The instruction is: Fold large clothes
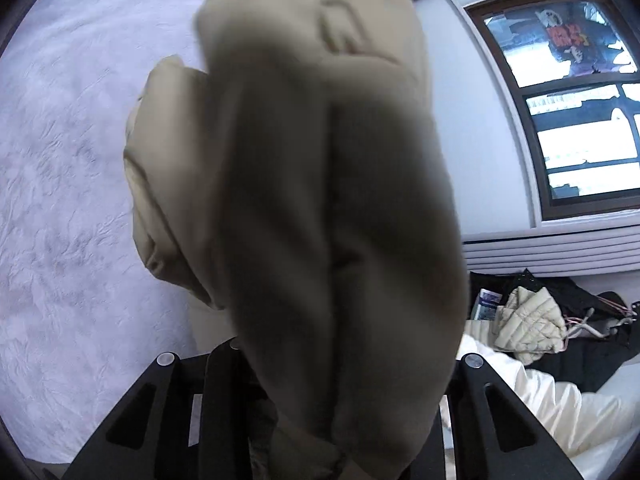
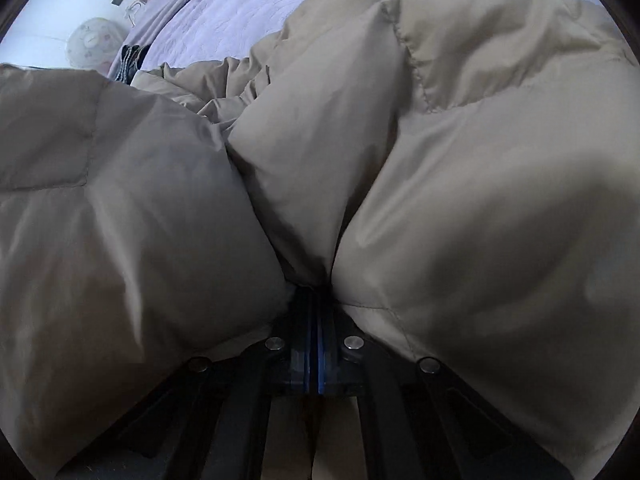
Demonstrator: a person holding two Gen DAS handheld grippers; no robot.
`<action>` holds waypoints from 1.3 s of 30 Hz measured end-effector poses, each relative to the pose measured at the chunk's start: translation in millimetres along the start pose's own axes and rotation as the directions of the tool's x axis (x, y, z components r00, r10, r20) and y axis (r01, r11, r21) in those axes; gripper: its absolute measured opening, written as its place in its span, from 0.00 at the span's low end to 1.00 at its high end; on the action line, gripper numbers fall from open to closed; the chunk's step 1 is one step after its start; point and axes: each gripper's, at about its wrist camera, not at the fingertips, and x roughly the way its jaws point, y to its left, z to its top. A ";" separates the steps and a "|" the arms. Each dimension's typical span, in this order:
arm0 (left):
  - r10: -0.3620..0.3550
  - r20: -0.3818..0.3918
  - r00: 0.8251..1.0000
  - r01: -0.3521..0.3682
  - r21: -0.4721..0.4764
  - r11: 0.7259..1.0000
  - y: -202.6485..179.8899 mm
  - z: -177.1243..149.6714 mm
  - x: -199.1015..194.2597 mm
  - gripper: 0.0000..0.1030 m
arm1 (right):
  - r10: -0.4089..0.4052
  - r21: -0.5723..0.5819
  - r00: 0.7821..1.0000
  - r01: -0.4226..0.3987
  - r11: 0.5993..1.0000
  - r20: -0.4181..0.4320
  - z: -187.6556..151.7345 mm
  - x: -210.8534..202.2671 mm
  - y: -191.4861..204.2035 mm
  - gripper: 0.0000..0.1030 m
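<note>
One beige puffer jacket (image 2: pixel 480 160) is the only garment being handled, and it fills most of both wrist views. It lies on and rises off one lilac quilted bedspread (image 1: pixel 60 200), which serves as the landmark here. In the right wrist view the right gripper (image 2: pixel 315 292) has its two blue-edged fingers pressed flat together with a pinch of jacket fabric running down into the tips, so it is clamped on the jacket; three padded bulges of the jacket swell around that pinch, one to each side and one behind it, toward the bedspread. In the left wrist view the left gripper (image 1: pixel 320 432) is partly closed on a thick hanging fold of the same jacket, which drapes down between its two black fingers and hides the tips; the fold stands above the bedspread, with a second puffy lobe of the jacket showing at its left edge against the lilac surface. Beyond the bedspread's far edge, in the right wrist view, sits one round pale floral cushion (image 2: pixel 94 46). To the right of the bedspread in the left wrist view there is one dark-framed window (image 1: pixel 568 100), and below it one cream quilted garment (image 1: pixel 528 320) lying on a pile of dark clothes (image 1: pixel 580 344).
</note>
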 end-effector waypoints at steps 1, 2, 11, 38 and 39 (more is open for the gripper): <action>0.016 -0.004 1.000 -0.016 0.008 1.000 -9.1 3.2 4.6 0.31 | 0.021 0.014 1.000 -0.021 1.000 -0.005 0.5 -0.1 -3.5 0.00; 0.028 -0.006 1.000 -0.028 0.016 0.999 -17.6 6.7 8.8 0.32 | 0.046 0.029 0.999 -0.045 0.999 -0.012 1.5 -1.5 -7.1 0.00; 0.061 -0.113 0.992 -0.046 0.130 0.990 -80.0 27.1 55.3 0.65 | 0.093 0.078 0.990 -0.101 0.992 0.104 -31.3 -101.7 -64.1 0.03; 0.019 -0.022 1.000 -0.008 0.420 0.908 -148.9 80.2 159.9 0.81 | 0.052 0.120 0.958 -0.089 0.989 0.281 -123.2 -184.6 -19.4 0.70; 0.020 0.028 0.999 -0.030 0.433 0.901 -148.0 81.8 145.7 0.81 | 0.006 0.143 0.957 -0.049 0.989 0.290 -120.9 -183.5 -21.4 0.30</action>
